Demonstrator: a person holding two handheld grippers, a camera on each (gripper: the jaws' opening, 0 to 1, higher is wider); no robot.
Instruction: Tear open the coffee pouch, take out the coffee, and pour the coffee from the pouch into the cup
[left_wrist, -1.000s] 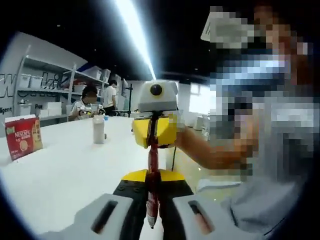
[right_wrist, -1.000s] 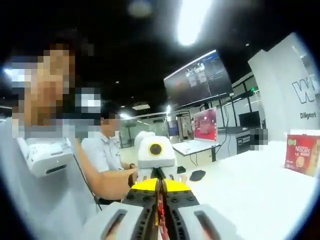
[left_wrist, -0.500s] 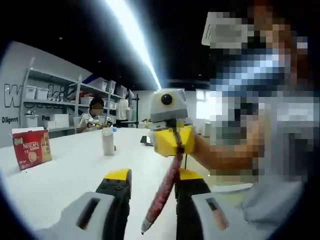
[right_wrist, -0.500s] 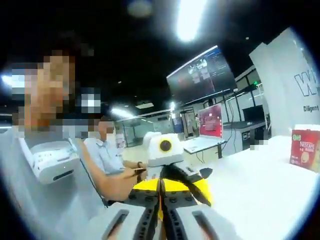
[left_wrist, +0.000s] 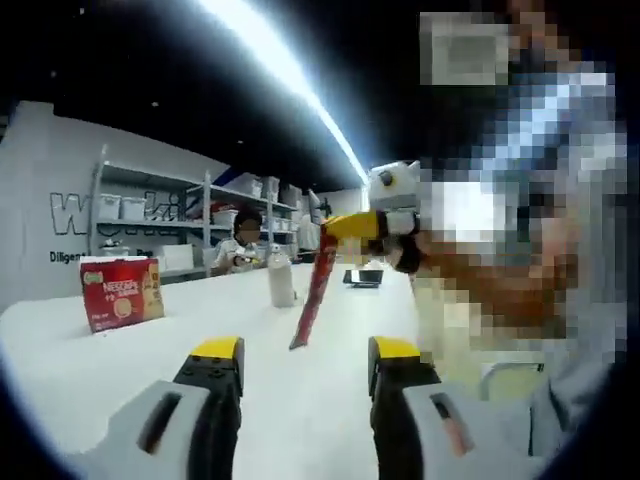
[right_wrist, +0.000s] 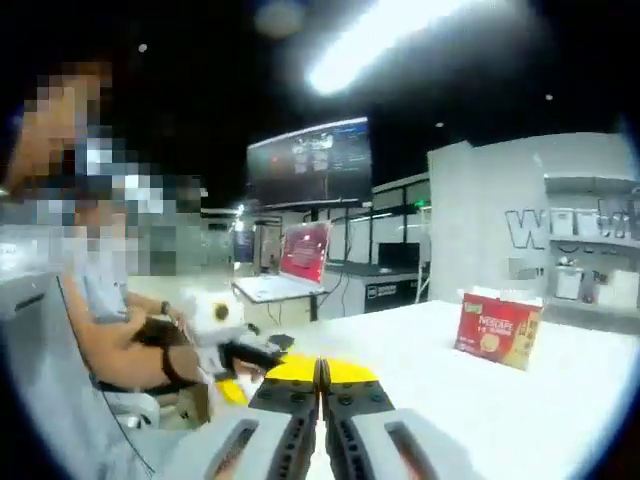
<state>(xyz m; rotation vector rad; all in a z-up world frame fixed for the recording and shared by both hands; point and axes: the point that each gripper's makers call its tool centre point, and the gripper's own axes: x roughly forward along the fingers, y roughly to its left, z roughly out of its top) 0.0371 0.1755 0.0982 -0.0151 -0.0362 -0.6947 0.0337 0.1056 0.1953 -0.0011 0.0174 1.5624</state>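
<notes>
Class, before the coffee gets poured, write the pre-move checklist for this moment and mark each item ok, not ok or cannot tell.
1. Right hand-held gripper shut on the red coffee pouch: ok.
2. Left hand-held gripper open and off the pouch: ok.
3. Pouch torn open: cannot tell; its ends are too small and blurred.
4. Pouch hangs above the white table, touching nothing below: ok.
5. Cup found: cannot tell; a white container stands further back, its top blurred.
6. Red coffee box off to the side: ok.

The left gripper (left_wrist: 305, 365) has opened; the coffee pouch (left_wrist: 313, 300) now hangs from the right gripper (left_wrist: 352, 226).

glossy pouch (left_wrist: 312, 300); smooth white table (left_wrist: 90, 350)
</notes>
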